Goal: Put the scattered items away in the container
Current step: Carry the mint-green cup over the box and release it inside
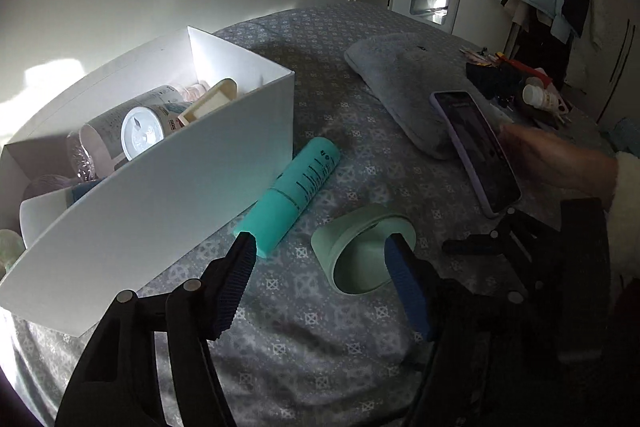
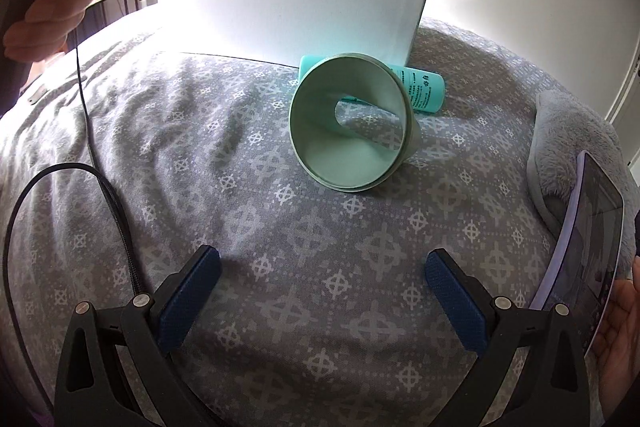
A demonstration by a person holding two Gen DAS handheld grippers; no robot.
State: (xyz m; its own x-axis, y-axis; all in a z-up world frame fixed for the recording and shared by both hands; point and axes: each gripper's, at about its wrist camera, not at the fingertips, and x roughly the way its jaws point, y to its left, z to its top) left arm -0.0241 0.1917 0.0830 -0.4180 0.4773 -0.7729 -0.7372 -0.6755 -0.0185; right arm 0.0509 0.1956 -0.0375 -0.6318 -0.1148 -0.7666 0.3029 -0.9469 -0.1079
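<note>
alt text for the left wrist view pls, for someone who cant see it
The open left gripper hovers over a patterned grey bedspread, above a teal tube and a pale green funnel lying beside a white box already holding bottles and jars. A phone leans on a grey pillow.

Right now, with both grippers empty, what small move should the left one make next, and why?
Probably lower the left gripper onto the teal tube and close. Its jaws are open and empty, the tube lies on the bed beside the white box, near its left fingertip. The pale green funnel would come after.
</note>
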